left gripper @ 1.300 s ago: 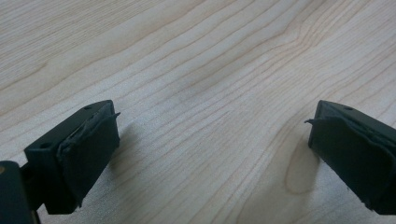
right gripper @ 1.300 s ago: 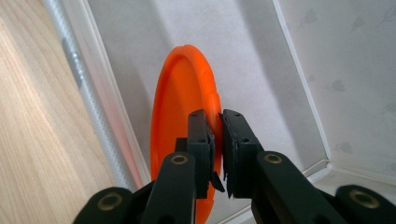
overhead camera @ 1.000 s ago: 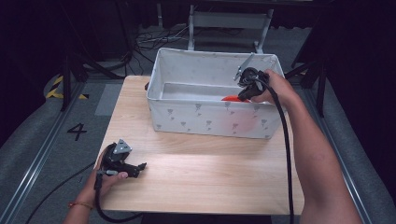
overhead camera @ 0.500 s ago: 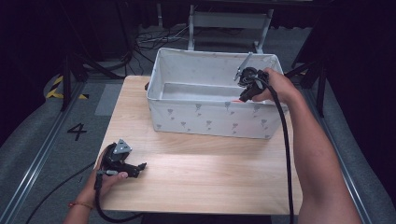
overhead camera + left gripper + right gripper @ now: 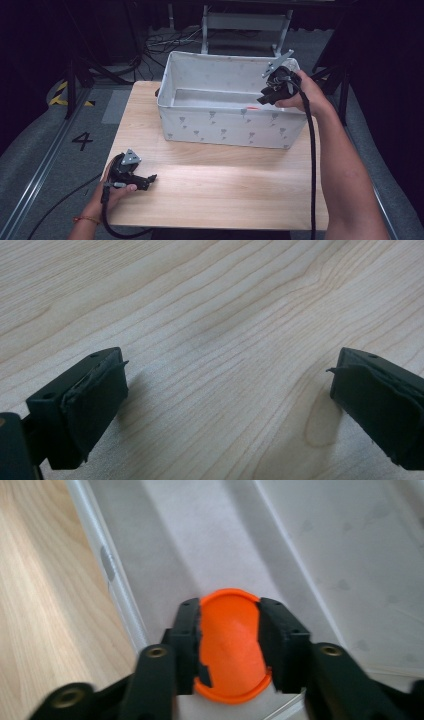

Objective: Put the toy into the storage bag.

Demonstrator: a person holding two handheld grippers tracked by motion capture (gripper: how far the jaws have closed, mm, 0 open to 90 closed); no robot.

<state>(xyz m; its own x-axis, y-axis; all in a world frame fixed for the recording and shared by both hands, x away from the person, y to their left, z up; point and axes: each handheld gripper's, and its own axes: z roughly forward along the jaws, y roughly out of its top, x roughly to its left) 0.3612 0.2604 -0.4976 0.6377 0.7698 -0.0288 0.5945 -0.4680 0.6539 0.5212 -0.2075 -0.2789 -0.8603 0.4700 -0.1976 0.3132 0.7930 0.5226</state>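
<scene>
Clearly the work is partway through: the right gripper [image 5: 263,98] hangs inside the white fabric bin [image 5: 225,127], near that bin's right end, with its jaws clenched on an orange disc [image 5: 231,645]. In the right gripper view the disc sits squarely between the two black jaws, its rounded edge poking out ahead of them and below them, and the bin's pale floor lies just beyond it. A sliver of the orange also shows in the high view, just left of the gripper. Whether the disc touches the floor cannot be told.

Meanwhile the left gripper [image 5: 148,180] rests idle on the wooden surface [image 5: 225,185], well apart from the bin, jaws spread wide with nothing between them but bare wood grain.

Judging from this, the grasp is made; carrying the disc in or out and releasing it remains.
</scene>
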